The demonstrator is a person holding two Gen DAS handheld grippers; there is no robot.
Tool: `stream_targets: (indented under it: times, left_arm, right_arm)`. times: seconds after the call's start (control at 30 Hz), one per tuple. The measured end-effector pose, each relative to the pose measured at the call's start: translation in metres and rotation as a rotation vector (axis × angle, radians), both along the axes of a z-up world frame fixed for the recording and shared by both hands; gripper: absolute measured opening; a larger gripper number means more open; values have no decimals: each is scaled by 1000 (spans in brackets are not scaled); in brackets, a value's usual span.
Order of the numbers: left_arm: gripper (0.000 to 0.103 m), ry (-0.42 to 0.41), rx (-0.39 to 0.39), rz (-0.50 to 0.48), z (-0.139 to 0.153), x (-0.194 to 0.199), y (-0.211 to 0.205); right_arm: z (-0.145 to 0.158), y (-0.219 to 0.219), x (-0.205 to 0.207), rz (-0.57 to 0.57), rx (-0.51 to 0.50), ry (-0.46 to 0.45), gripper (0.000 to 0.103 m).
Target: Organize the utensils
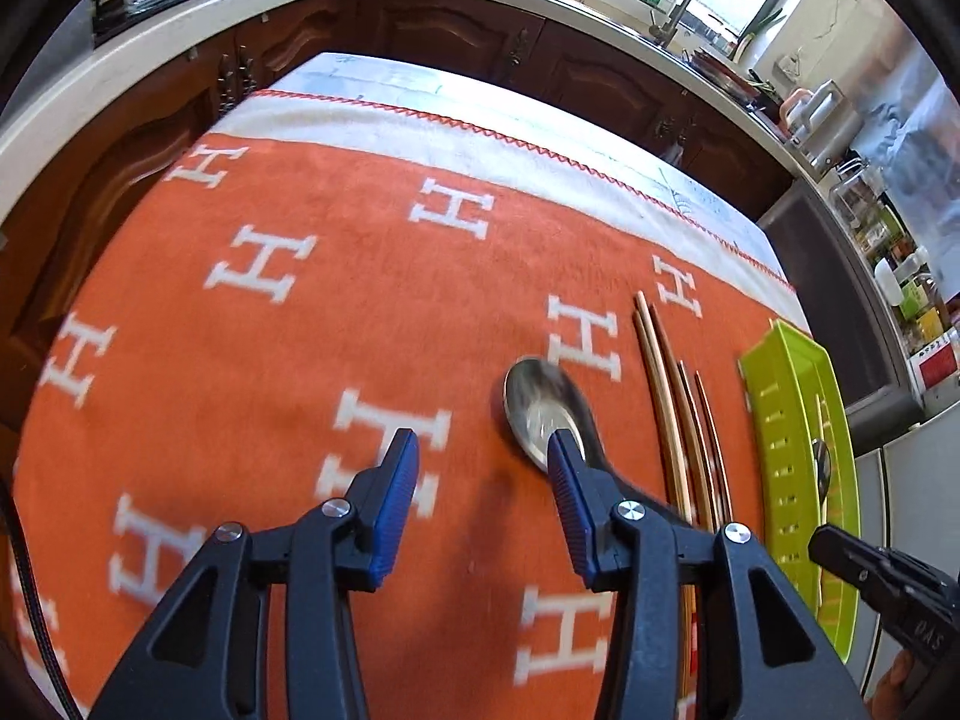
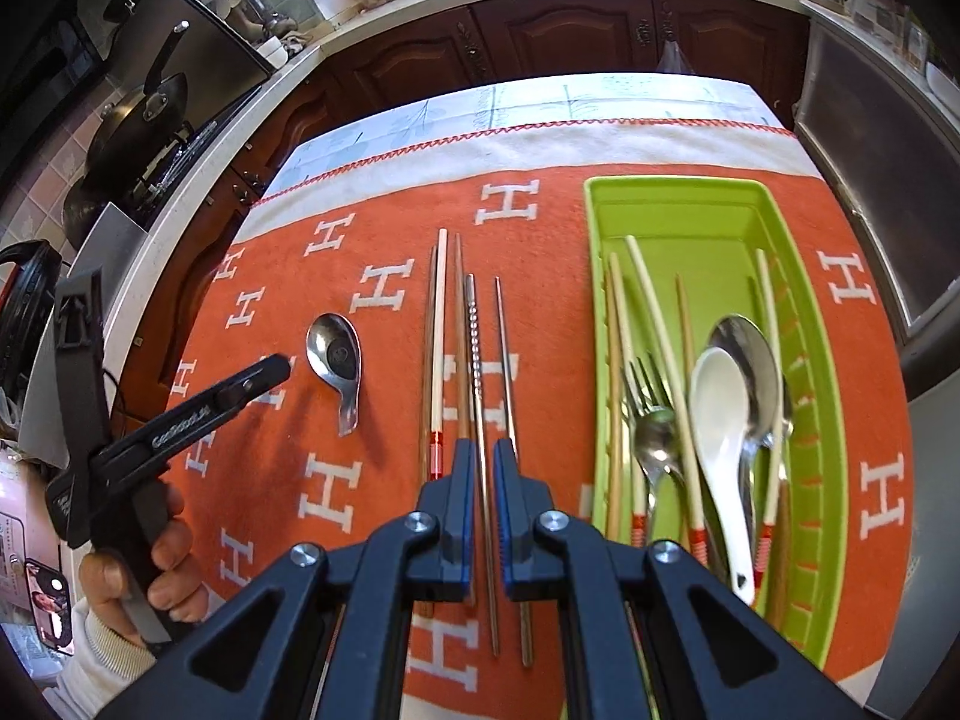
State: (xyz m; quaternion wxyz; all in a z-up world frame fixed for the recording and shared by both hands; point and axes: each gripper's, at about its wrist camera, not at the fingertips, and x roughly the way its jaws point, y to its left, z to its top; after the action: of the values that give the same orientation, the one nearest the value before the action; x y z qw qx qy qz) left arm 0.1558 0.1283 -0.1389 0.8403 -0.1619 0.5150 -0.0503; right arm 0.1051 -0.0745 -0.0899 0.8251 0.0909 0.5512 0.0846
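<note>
My right gripper (image 2: 485, 456) sits low over the loose chopsticks (image 2: 474, 372), its jaws nearly closed around a metal one; I can't tell if they pinch it. My left gripper (image 1: 483, 450) is spread wide and holds nothing, over the short metal spoon (image 1: 546, 414) on the orange cloth (image 1: 300, 330). Farther right, the green tray (image 2: 690, 198) holds chopsticks, forks and 2 spoons.

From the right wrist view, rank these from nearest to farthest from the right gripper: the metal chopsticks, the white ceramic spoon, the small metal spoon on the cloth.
1. Metal chopsticks: directly under the right gripper, one running between its fingers.
2. White ceramic spoon: to the right, inside the green tray.
3. Small metal spoon: to the left on the orange cloth, near the left gripper.
</note>
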Motion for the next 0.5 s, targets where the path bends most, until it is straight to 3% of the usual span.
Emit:
stream_targets:
  times: [0.13,0.23,0.33,0.47,0.5]
  left_arm:
    - [43,5,11,-20,-13,13,-8]
    - [44,-34,51,-46,-15,19,-19]
    - [51,-66,78,-76,-16,22,-29]
    - [50,-101,126,-107,-18,25,-45]
    - [46,-110,132,-119,-18,26,-50]
  right_arm:
    - [-7,4,12,0,-9,9,7]
    - [-11,6,22,-2,-14,17,7]
    - [-16,9,32,0,-21,26,7]
    - [-21,12,41,4,-28,40,7]
    - [-22,12,43,4,-30,44,7]
